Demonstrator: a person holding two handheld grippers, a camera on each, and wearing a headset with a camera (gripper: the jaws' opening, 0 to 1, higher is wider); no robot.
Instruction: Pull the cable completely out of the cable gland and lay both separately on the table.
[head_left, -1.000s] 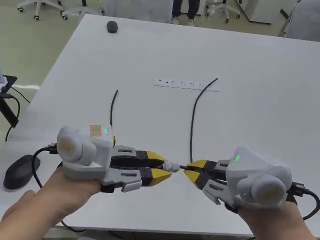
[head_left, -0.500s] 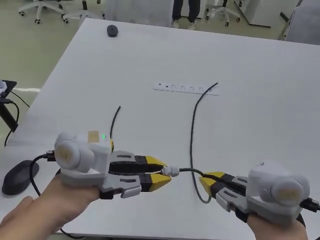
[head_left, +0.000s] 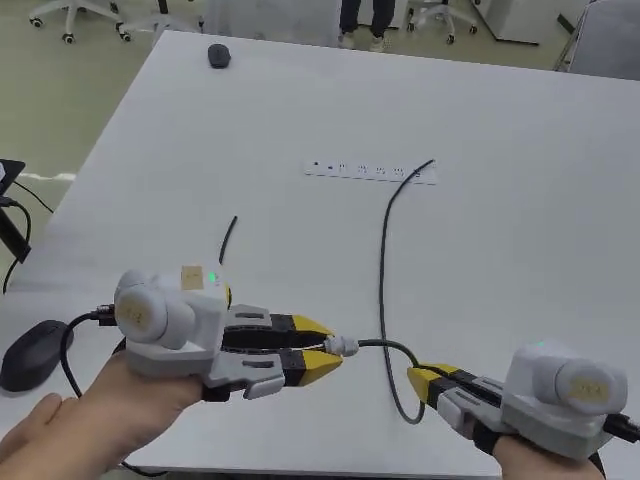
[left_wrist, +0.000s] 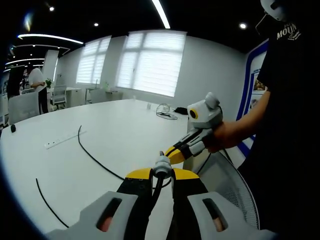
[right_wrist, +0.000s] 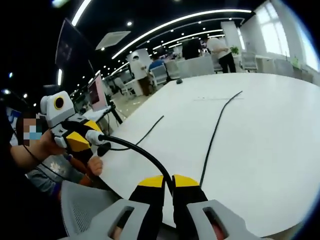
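In the head view my left gripper (head_left: 335, 346) is shut on the small white cable gland (head_left: 341, 346), held just above the white table (head_left: 520, 230). The black cable (head_left: 381, 270) leaves the gland to the right and enters my right gripper (head_left: 416, 377), which is shut on it a hand's width away. From there it loops down and runs far up the table. A short cable tail (head_left: 228, 238) lies left of the left gripper. The left gripper view has the gland (left_wrist: 161, 165) between the yellow jaws. In the right gripper view the cable (right_wrist: 145, 154) arcs from my right gripper (right_wrist: 168, 179) to the gland (right_wrist: 93, 136).
A white power strip (head_left: 370, 170) lies mid-table near the cable's far end. A dark mouse (head_left: 218, 56) sits at the far left corner, another (head_left: 28, 356) beside the left hand. The table's near edge runs right under both grippers. Office chairs stand beyond the table.
My right gripper has pulled away to the right from the gland, and a stretch of cable now spans the gap. The cable tail on the left has grown shorter.
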